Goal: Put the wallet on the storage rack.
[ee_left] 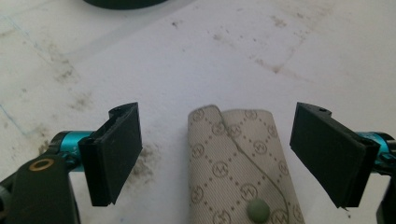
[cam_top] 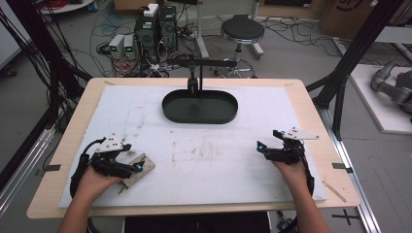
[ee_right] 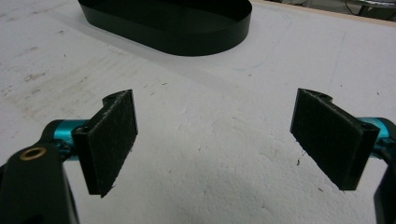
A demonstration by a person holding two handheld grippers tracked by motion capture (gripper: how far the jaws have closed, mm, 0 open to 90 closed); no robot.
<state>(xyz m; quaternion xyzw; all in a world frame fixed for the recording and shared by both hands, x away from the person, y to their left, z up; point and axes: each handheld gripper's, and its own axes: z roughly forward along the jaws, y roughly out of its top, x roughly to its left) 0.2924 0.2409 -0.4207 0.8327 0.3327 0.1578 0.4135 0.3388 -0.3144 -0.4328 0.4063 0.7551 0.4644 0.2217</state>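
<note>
Desk (cam_top: 214, 194) first: white foam mat over a wooden top, stained in the middle. Far centre sits a black oval tray (cam_top: 199, 107), empty, with a small stand behind it.

Your thing is the beige patterned pouch (cam_top: 139, 169), near left on the mat, well apart from the tray. In the high view it lies slanted, long axis running from near-left to far-right, partly under your left hand. Flap is folded over with a green snap button (ee_left: 258, 209) showing in the left gripper view.

Left gripper (cam_top: 136, 166) is the near one, no contest. Its fingers (ee_left: 114, 151) stand wide apart, holding nothing, and the pouch (ee_left: 243, 163) lies straight between them, long axis pointing away along the line of the gripper. So the jaws straddle the pouch's short width; that's the relation that matters. Judging by this, you'd ease down and close across the width. Can't tell if the fingers touch the mat yet.

Right gripper (cam_top: 265, 148) is near right on the mat, well apart from the pouch, its fingers (ee_right: 111, 140) also spread wide and empty, aimed toward the tray (ee_right: 168, 23). Only bare mat between them.

Risk as I judge it: the flap edge may lift or slide if the squeeze lands off-centre.
</note>
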